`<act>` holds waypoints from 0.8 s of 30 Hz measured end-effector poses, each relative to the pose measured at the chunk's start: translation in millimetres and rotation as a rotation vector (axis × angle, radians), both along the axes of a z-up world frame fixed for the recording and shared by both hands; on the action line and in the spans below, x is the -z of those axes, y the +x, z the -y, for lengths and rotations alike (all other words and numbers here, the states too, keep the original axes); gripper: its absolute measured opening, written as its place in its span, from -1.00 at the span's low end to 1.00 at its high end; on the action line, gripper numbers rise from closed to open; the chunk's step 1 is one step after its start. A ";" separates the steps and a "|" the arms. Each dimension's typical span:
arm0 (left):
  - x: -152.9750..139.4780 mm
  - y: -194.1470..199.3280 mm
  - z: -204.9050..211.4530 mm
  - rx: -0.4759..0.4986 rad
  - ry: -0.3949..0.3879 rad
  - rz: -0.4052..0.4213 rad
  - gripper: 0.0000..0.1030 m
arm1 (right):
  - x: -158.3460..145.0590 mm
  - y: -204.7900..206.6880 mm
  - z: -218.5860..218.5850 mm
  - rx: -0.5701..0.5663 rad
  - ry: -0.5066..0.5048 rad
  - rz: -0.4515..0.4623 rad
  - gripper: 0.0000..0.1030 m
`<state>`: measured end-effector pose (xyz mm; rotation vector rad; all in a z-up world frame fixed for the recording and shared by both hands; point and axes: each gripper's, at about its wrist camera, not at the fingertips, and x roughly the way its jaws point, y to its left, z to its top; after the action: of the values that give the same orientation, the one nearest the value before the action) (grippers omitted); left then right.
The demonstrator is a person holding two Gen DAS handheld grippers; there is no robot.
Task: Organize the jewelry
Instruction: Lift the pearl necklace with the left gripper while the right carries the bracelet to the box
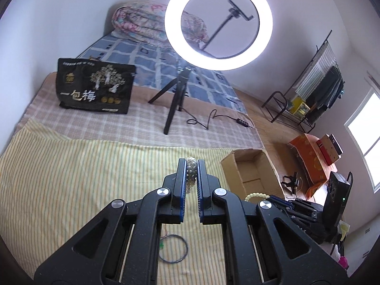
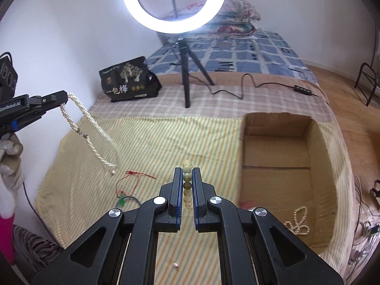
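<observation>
- Left wrist view: the left gripper (image 1: 192, 166) is clamped on a twisted pearl necklace (image 1: 191, 173), the beads bunched between its two blue-edged fingers, held above the striped sheet (image 1: 71, 178) on the bed.
- At 6 o'clock, under the gripper frame, a thin dark cord loop (image 1: 173, 248) with a small green piece lies flat on the sheet.
- At 3 o'clock, the open cardboard box (image 1: 251, 173) sits at the bed's edge; just below it a string of pale beads (image 1: 255, 196) shows at the tip of the right gripper (image 1: 273, 198).
- At 12 o'clock the ring light (image 1: 218, 21) glows on its black tripod (image 1: 177, 95); a black snack bag (image 1: 95, 86) stands at 10 o'clock.
- Right wrist view: the right gripper (image 2: 187, 178) is closed tight on a bracelet of yellowish-green beads (image 2: 187, 185), lined up between its fingers over the striped sheet (image 2: 154, 147).
- At 9 o'clock the left gripper (image 2: 64, 97) comes in from the side, the pearl necklace (image 2: 90, 133) dangling from its tip down toward the sheet.
- At 7 o'clock a red string (image 2: 133, 178) lies on the sheet, touching the dark cord (image 2: 125, 200) with its green piece.
- At 3 o'clock the cardboard box (image 2: 285, 142) lies open; inside, near its front corner, rests a pearl strand (image 2: 298, 223).
- A small loose bead (image 2: 176, 265) lies at 6 o'clock.
</observation>
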<state>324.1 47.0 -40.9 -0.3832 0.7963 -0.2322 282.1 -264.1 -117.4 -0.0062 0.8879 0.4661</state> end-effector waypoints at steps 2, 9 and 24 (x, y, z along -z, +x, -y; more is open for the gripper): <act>-5.0 5.7 14.4 0.022 0.005 0.008 -0.89 | -3.6 -3.6 17.4 0.025 0.000 0.010 -0.89; -17.1 28.8 74.4 0.104 0.036 0.025 -0.89 | -7.0 -14.9 65.8 0.095 -0.007 0.021 -0.89; -28.9 71.5 194.5 0.236 0.073 0.042 -0.89 | 6.2 -29.2 125.1 0.153 -0.002 0.005 -0.89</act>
<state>395.6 -147.5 -12.0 -0.2144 0.8060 -0.4295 252.9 -389.3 -123.6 0.0582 0.8770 0.3226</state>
